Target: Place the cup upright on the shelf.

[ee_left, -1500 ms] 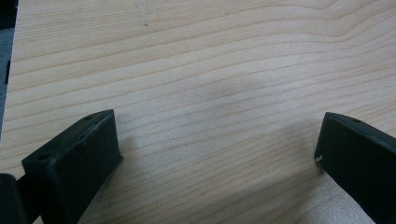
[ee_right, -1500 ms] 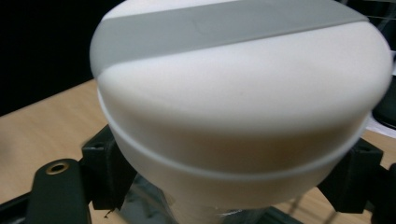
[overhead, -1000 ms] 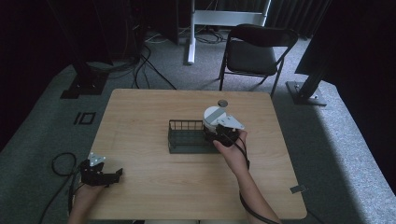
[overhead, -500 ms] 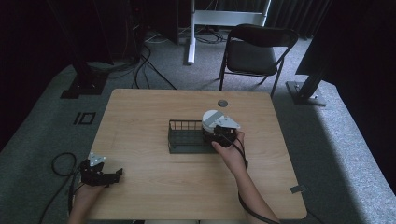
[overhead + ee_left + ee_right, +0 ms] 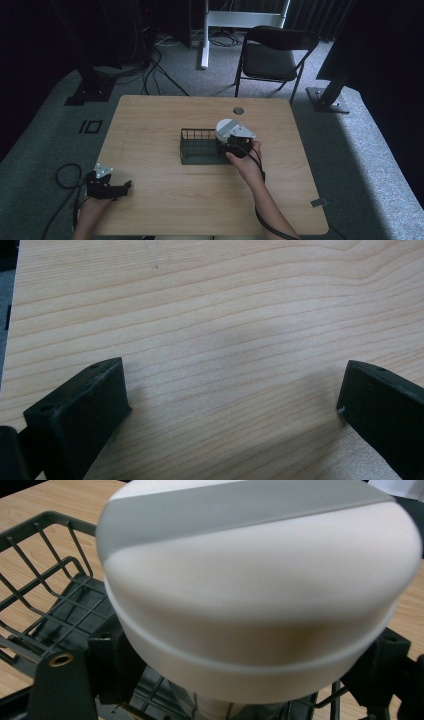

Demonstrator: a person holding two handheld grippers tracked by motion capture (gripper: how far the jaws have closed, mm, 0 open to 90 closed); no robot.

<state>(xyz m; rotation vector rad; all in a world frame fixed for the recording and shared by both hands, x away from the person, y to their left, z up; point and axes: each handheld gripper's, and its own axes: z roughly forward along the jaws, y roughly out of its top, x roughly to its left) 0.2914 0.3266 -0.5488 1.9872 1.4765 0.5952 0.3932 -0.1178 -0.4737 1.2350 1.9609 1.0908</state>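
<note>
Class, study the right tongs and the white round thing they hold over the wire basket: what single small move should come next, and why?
Probably a short lowering. The right tongs grip the white round object over the right end of the dark wire basket, and the right gripper view shows the basket floor just below. The left tongs rest open on the table.

left gripper (image 5: 120,188) low, jaws wide apart, right gripper (image 5: 231,148) extended forward, clamped
</note>
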